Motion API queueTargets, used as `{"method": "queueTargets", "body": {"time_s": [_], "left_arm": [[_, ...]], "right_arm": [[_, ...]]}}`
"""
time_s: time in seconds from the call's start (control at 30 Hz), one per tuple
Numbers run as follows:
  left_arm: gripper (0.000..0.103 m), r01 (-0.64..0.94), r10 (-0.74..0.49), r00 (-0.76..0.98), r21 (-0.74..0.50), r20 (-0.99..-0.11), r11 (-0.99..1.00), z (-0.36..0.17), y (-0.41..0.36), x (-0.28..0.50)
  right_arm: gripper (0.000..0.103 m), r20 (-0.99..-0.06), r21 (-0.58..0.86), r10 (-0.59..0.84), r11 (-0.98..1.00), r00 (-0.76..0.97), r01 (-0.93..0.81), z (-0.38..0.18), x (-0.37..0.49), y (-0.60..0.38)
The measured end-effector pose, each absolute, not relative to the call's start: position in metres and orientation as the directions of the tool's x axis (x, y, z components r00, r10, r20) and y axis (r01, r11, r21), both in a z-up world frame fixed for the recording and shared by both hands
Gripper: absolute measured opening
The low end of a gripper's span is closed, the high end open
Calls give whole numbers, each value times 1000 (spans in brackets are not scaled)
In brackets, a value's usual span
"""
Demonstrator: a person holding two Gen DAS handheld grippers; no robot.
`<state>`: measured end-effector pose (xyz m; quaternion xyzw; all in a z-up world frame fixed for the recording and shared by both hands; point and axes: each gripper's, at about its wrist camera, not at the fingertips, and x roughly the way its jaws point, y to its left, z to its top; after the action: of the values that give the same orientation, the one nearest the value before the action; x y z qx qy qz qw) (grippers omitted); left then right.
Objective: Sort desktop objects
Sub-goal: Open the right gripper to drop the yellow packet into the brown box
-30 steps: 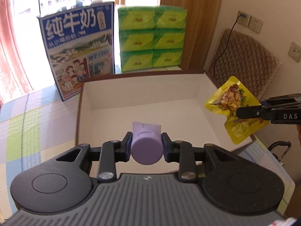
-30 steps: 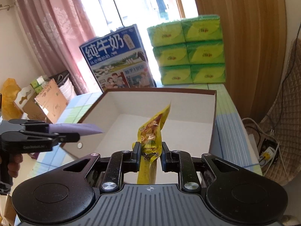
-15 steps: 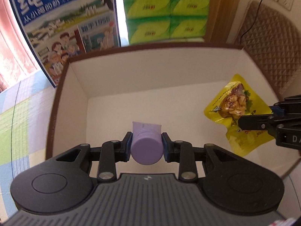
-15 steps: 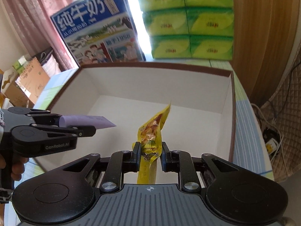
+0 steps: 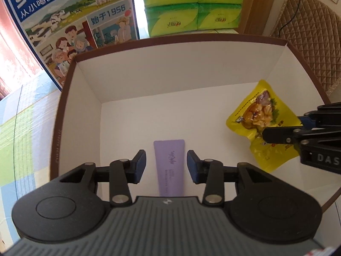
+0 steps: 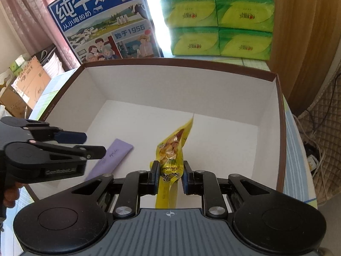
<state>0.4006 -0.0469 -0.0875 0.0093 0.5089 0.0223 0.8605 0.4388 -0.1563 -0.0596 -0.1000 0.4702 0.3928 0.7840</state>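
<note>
Over the brown-rimmed white cardboard box (image 5: 64, 115), the left gripper (image 5: 166, 163) stands spread wide. The flat lilac plastic tube (image 5: 169, 166) lies loose on the box floor between its fingers, its near end hidden under the gripper body. The right gripper (image 6: 169, 177) pinches a yellow foil snack pouch (image 6: 171, 149) above the floor. Whether the pouch's tip touches down is hard to tell.

a blue milk carton box (image 5: 70, 27) stands in the upper left of the frame. green tissue packs (image 5: 194, 6) are stacked at the top centre. a quilted brown cushion (image 5: 311, 42) is at the upper right.
</note>
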Motion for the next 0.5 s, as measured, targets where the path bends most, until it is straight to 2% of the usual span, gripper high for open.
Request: {"method": "queueTargets", "body": {"time_s": [0.07,0.17,0.2,0.23,0.3,0.4,0.5], "left_arm": [[40,-35,53,487,41,-872,999,-84,-44,398],[51,-48,69,502,52,-862,997,-76,-41,392],[59,-53,74,508,55,-858,997,-73,-41,390],[67,-56,77,515,56,-854,997,-70,-40,387],[71,-63,84,532,60,-843,996,-63,-38,381],[82,-74,93,548,63,-831,995,-53,-35,370],[84,-86,110,558,75,-823,993,-46,-32,360]], "right_arm": [[17,-815,214,524,669,247,-711,-60,438,-154],[18,-806,213,536,660,252,-721,-60,436,-151],[23,-803,208,538,655,256,-726,-59,434,-149],[45,-804,189,531,654,267,-732,-58,432,-148],[82,-788,154,536,649,305,-745,-55,426,-148],[88,-778,113,543,617,316,-779,-48,417,-149],[96,-782,85,538,592,314,-802,-44,409,-153]]}}
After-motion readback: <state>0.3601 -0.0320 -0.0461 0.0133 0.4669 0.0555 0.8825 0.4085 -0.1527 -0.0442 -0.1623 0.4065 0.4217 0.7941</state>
